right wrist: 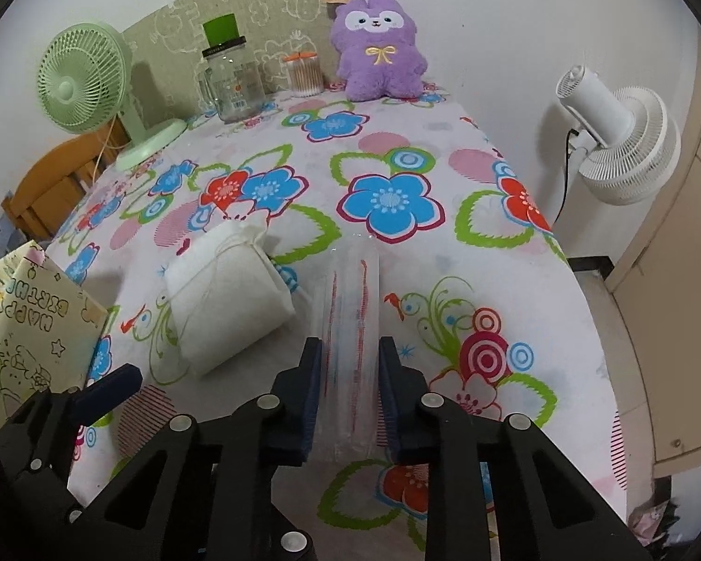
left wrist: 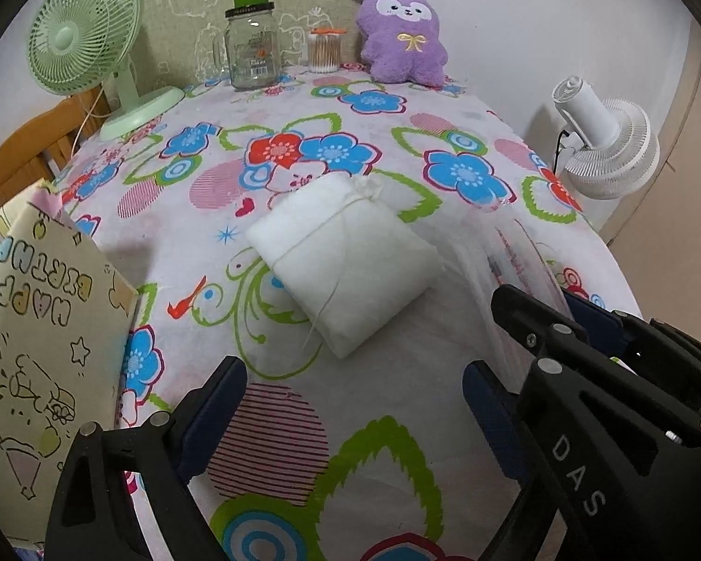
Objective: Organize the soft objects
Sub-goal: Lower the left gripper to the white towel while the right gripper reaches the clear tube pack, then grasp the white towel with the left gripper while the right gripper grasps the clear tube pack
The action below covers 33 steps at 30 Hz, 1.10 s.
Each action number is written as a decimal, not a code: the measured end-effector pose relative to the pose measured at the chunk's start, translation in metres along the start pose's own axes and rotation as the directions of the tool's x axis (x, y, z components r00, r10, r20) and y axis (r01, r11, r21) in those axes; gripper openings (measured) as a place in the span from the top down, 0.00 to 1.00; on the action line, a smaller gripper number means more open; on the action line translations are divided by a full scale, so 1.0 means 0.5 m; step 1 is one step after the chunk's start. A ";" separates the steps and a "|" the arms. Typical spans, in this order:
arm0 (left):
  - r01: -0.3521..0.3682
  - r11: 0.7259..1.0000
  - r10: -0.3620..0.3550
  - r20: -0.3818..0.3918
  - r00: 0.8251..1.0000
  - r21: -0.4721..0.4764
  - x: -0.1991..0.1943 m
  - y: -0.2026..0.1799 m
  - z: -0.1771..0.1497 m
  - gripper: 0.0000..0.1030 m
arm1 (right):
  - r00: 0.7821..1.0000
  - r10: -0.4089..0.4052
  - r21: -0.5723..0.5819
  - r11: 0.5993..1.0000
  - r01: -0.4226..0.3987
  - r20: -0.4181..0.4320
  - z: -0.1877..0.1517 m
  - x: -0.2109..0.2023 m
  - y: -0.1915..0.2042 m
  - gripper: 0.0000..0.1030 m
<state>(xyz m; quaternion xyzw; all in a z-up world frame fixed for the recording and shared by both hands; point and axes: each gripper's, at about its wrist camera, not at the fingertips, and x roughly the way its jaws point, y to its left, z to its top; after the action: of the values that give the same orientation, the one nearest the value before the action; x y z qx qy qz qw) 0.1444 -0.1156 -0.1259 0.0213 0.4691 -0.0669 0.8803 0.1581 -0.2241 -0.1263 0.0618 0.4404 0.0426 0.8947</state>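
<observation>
A white soft pouch tied with string (left wrist: 346,257) lies mid-table on the flowered cloth; it also shows in the right wrist view (right wrist: 229,294). My left gripper (left wrist: 355,402) is open and empty just in front of the pouch. My right gripper (right wrist: 350,364) is shut on a clear plastic pack with red print (right wrist: 350,308), standing on edge to the pouch's right; the pack also shows in the left wrist view (left wrist: 509,257). A purple plush toy (left wrist: 402,32) sits upright at the table's far edge, also in the right wrist view (right wrist: 378,46).
A "Happy Birthday" paper bag (left wrist: 37,350) stands at the left near edge. A green desk fan (left wrist: 89,42), a glass jar with a green cup on it (left wrist: 250,51) and a cotton-swab tub (left wrist: 325,51) line the back. A white fan (right wrist: 621,140) stands beside the table on the right.
</observation>
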 end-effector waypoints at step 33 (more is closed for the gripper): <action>-0.023 0.995 0.029 0.058 0.998 -0.101 0.024 -0.014 0.106 0.08 | 0.994 0.018 0.013 1.000 -0.020 0.111 0.108 -0.003 -0.032 0.76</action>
<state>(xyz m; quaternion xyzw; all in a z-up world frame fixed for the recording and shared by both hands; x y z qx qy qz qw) 0.1936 -0.1289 -0.1063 -0.0186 0.4453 -0.0323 0.8946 0.2004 -0.2441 -0.0949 0.0747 0.3897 0.0443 0.9168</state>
